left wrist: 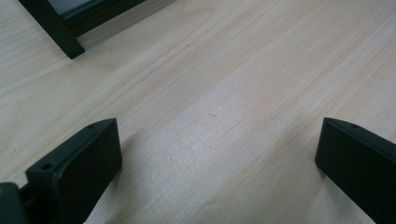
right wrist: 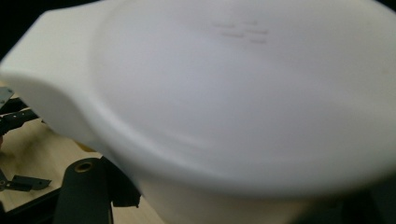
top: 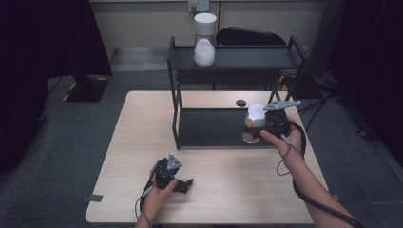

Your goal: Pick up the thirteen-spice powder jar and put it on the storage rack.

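On the pale wooden table (top: 142, 142), left gripper (top: 183, 184) jaws spread; right gripper (top: 259, 124) jaws pinch white cup (top: 256, 115).

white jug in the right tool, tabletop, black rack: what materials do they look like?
White jug: likely matte plastic, possibly ceramic; smooth, opaque, soft rounded spout, faint moulded marks on top.
Tabletop: pale wood or wood-look laminate; long grain lines, low sheen.
Black rack: probably painted metal; thin straight frame, flat dark shelves.

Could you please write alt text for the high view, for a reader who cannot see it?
The right gripper holds a white container above the lower tier of a black two-tier shelf on a wooden table. The left gripper rests near the table's front edge; another white container stands on the top tier.
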Motion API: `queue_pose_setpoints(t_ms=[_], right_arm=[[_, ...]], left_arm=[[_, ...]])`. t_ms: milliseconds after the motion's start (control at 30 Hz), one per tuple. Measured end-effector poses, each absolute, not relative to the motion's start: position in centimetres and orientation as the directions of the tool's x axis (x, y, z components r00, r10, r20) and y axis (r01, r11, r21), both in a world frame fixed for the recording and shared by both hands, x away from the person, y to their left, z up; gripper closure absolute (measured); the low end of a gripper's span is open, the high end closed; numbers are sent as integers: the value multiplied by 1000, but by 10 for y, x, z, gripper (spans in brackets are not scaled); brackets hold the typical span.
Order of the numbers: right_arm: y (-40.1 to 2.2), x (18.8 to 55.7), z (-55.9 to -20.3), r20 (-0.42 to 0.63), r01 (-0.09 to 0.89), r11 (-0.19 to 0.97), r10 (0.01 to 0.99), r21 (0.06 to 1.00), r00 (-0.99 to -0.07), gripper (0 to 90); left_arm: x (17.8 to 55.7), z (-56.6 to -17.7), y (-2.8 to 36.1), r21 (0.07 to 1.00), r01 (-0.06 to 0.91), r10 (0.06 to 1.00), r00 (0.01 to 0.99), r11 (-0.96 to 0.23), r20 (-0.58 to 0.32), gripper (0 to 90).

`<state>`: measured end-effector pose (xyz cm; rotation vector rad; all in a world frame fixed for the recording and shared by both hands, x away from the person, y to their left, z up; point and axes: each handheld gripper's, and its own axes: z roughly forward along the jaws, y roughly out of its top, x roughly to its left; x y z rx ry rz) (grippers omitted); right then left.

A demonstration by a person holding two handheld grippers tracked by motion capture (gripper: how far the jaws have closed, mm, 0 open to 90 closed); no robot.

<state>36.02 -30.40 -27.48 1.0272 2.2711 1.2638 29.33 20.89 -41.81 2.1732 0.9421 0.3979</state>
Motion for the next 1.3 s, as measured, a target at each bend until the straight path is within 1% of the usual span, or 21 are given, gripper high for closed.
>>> queue_pose_setpoints(t_ms=[67,200,300,433,1000,1300], right_arm=[[-302,361,-266,22,413,356,734,838,-678,296],[-305,366,-252,40,421,341,736,841,-676,297],[-305,367,-241,11,404,358,737,842,-676,297],[-308,371,-228,13,402,346,744,848,-668,297],[-304,377,-181,-28,377,365,749,852,-662,298],[-298,383,-156,-31,377,374,743,847,-668,299]], left_arm=[[293,-418,209,723,505,729,685,-471,-4,0],[293,-418,209,723,505,729,685,-471,-4,0],[293,-418,209,723,506,729,684,-470,-5,0],[293,-418,209,723,506,729,685,-471,-4,0],[293,-418,209,723,506,729,685,-471,-5,0],[293,-418,209,723,505,728,685,-471,-4,0]])
